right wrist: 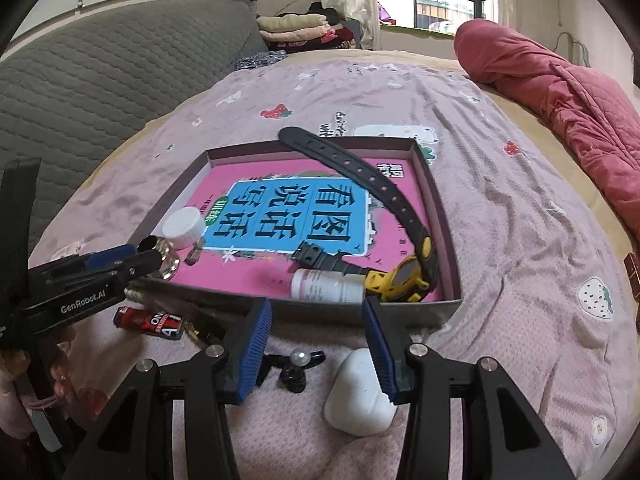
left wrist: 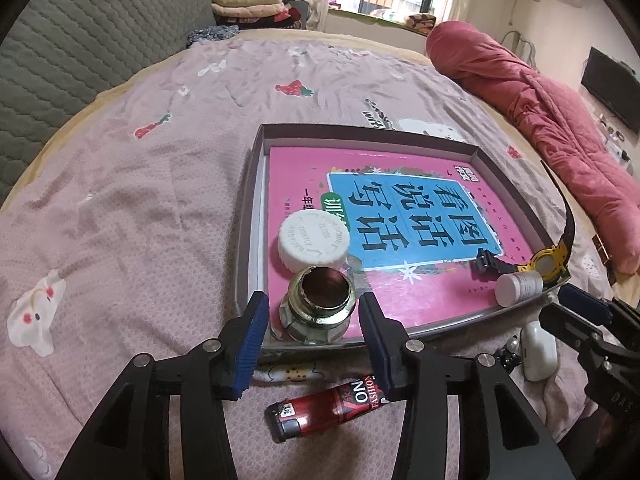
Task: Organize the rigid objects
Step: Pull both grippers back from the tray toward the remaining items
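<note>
In the left wrist view, the metal fitting (left wrist: 317, 306) is seen low in the middle of the frame, standing upright on the pink book (left wrist: 400, 216) in the near left corner of the box lid (left wrist: 256, 200), with the white cap (left wrist: 314, 243) just behind it. The left gripper (left wrist: 313, 338) stands around the fitting with its blue pads apart from it on both sides; a gap is visible at each pad, so it is judged to be released there and not held.

Lower in the same frame, outside the box, a red lighter (left wrist: 324, 406) is lying on the bedsheet (left wrist: 120, 208), its long axis running from lower left to upper right, just under the left jaws.

In the right wrist view, the right gripper (right wrist: 316, 350) is open and nothing is held in it. The white earbud case (right wrist: 360, 394) is lying at the lower middle of the frame, touching or nearly touching the inside of the right pad, its long axis pointing roughly away from the camera. A small black clip with a pearl (right wrist: 298, 366) lies just left of it, between the jaws.

The right hand is judged nearer to the case, and the left hand nearer to the lighter. In the box, at the near right, the small white bottle (right wrist: 326, 286) and the yellow watch (right wrist: 400, 278) are already placed.
</note>
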A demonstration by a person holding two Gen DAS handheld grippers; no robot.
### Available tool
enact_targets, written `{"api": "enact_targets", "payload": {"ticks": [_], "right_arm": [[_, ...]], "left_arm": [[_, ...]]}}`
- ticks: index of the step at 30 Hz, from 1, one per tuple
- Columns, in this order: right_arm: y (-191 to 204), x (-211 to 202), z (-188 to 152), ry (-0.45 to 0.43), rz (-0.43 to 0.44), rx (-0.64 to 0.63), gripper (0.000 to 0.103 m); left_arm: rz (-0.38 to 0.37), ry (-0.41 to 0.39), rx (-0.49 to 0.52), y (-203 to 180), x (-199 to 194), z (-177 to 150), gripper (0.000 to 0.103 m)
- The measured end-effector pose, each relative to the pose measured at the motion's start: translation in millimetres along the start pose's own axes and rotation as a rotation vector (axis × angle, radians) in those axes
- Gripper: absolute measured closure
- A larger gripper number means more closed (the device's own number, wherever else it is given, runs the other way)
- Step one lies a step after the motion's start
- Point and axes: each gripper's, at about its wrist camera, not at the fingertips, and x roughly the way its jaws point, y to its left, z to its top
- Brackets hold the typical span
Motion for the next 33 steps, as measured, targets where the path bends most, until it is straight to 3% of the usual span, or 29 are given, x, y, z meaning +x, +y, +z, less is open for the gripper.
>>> {"api": "enact_targets", "payload": {"ticks": [9,15,33], "right_arm": [[6,-6,-2,-0.007,0.007,-0.01,0.056],[8,-10,-3,-0.01,0.004,-0.016,0.056],[7,-27,-3,-0.045,-0.008,-0.024,0.054]], "left_arm": [[0.019,-0.026,0.026,-2,-9,-7,0.053],[0.015,-0.028,0.037,-5,-15,-9,0.044],[0.01,-0.063,0.037,-5,-51,-17,0.04]]}}
